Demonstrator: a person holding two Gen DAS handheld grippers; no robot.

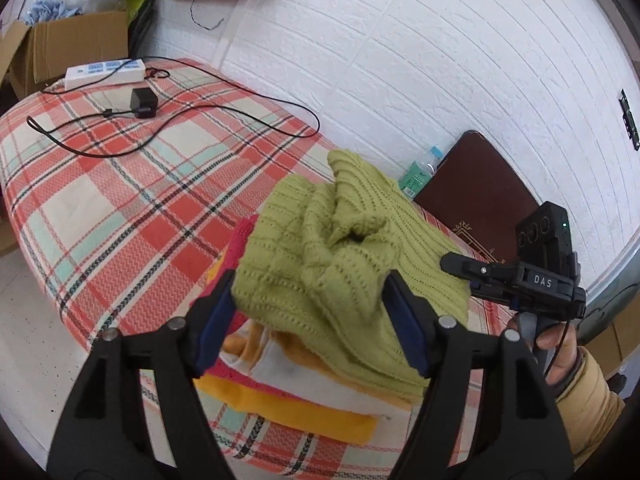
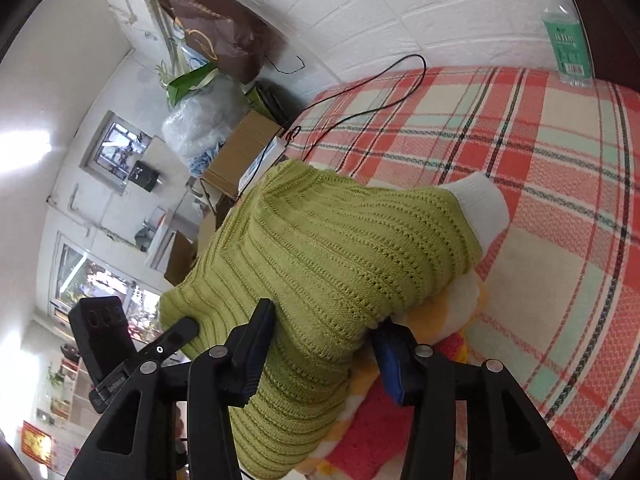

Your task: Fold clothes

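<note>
Progress looks early to me: the green knit sweater (image 1: pixel 340 264) is a bunched heap, with no clean fold that I can read. It sits on a small stack of other clothes, a yellow-and-white garment (image 1: pixel 304 396) and a red knit piece (image 1: pixel 240 240), near the bed's edge closest to me. Under them the plaid bedspread (image 1: pixel 120 200) is mostly bare toward the far end, where a white power strip (image 1: pixel 105 73) and a black adapter (image 1: pixel 143 102) with its cable lie by the far corner. A green-labelled water bottle (image 2: pixel 568 48) stands at the wall-side edge.

My left gripper (image 1: pixel 308 320) points forward and down into the heap, jaws wide apart and straddling the near part of the sweater; I judge it is not yet pinching anything. My right gripper (image 2: pixel 320 354) comes in from the opposite side, with the sweater's ribbed body draped between its fingers. The jaws stand parted around the fabric, and I cannot tell whether they press on it. A white cuff (image 2: pixel 480 208) pokes out at the sweater's far end. All the folding seems to be left.
</note>
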